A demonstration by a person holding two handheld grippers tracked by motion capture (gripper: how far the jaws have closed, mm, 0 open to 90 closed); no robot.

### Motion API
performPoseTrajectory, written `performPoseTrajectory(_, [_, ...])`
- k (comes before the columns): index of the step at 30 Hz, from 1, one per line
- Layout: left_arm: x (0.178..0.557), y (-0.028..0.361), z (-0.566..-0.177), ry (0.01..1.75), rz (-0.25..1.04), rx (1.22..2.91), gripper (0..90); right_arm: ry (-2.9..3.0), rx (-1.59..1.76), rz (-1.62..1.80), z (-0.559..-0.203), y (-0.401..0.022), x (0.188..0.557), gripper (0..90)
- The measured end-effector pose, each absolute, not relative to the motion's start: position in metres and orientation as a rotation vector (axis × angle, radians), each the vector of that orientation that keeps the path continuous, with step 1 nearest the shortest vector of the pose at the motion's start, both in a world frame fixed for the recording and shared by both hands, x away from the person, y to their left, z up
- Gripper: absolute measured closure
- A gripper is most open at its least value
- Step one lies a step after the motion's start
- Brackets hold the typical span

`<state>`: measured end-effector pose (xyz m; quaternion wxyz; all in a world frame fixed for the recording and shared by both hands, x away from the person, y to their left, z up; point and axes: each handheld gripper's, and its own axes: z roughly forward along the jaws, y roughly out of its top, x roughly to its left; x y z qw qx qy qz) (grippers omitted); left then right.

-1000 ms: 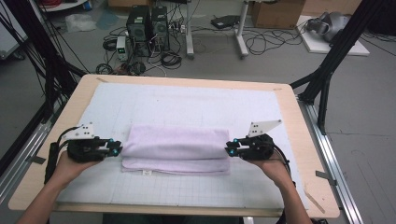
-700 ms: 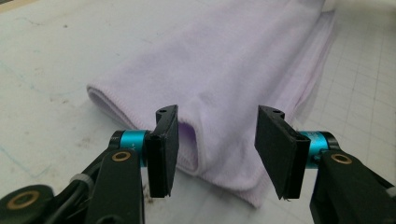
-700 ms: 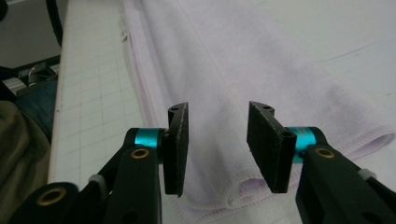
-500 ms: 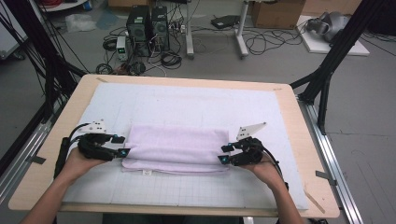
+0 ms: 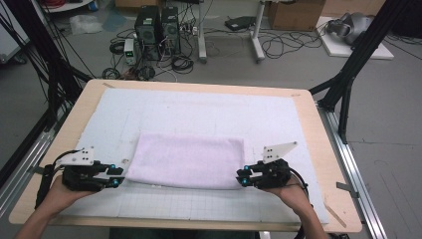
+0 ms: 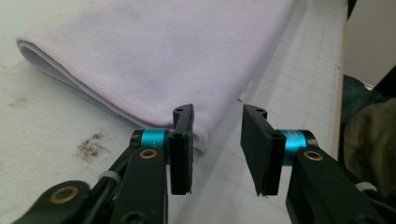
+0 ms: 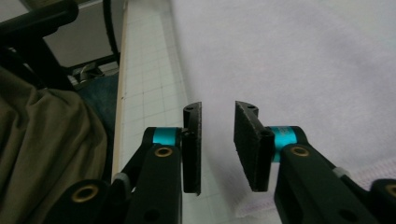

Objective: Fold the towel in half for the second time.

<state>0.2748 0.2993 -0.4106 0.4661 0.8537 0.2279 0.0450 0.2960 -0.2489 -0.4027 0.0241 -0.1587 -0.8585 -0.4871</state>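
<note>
The folded lilac towel [image 5: 186,160] lies flat on the white gridded mat [image 5: 199,112] in the lower middle of the high view, its long axis running left to right across the frame, short sides facing the two grippers; its far edge tilts slightly, higher at the left. In the left gripper view the towel [image 6: 154,56] fills the upper left, its rounded fold edge running down toward the jaws. The left gripper [image 5: 117,177] sits at the lower left of the high view, just beside the towel's near-left corner; its jaws have just been closing yet stand apart, with only mat in the gap and the towel's corner next to one jaw. The right gripper [image 5: 242,178] sits at the towel's near-right corner; its jaws have just been closing too, still parted, and hang over the towel's hemmed edge [image 7: 299,60] without pinching it. The mat covers a pale wooden table [image 5: 323,149].
</note>
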Motion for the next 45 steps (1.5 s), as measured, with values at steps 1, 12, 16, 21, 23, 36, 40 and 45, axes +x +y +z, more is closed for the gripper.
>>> performPoseTrajectory(1, [0.276, 0.299, -0.410, 0.567, 0.118, 2.088, 60.7, -2.663, -0.513, -1.504, -0.403, -0.249, 0.297, 69.9])
performPoseTrajectory(12, [0.337, 0.271, -0.407, 0.659, 0.237, 2.055, 62.1, -2.833, -0.742, -1.463, -0.408, -0.247, 0.344, 64.3])
performPoseTrajectory(16, [0.361, 0.266, -0.412, 0.699, 0.287, 2.044, 62.1, -2.898, -0.776, -1.432, -0.409, -0.248, 0.374, 60.5])
performPoseTrajectory(21, [0.383, 0.266, -0.424, 0.807, 0.407, 2.019, 57.0, -2.951, -0.845, -1.429, -0.419, -0.249, 0.396, 56.9])
performPoseTrajectory(23, [0.389, 0.264, -0.430, 0.843, 0.425, 2.016, 54.9, -2.944, -0.879, -1.430, -0.425, -0.251, 0.401, 56.5])
performPoseTrajectory(36, [0.395, 0.265, -0.421, 0.849, 0.408, 1.961, 86.8, -2.932, -0.829, -1.446, -0.402, -0.242, 0.411, 83.7])
performPoseTrajectory(40, [0.404, 0.261, -0.420, 0.886, 0.441, 1.937, 86.6, -2.942, -0.880, -1.437, -0.400, -0.240, 0.423, 83.4])
performPoseTrajectory(45, [0.413, 0.263, -0.435, 0.990, 0.390, 1.990, 68.2, -2.964, -1.033, -1.334, -0.417, -0.238, 0.436, 65.3])
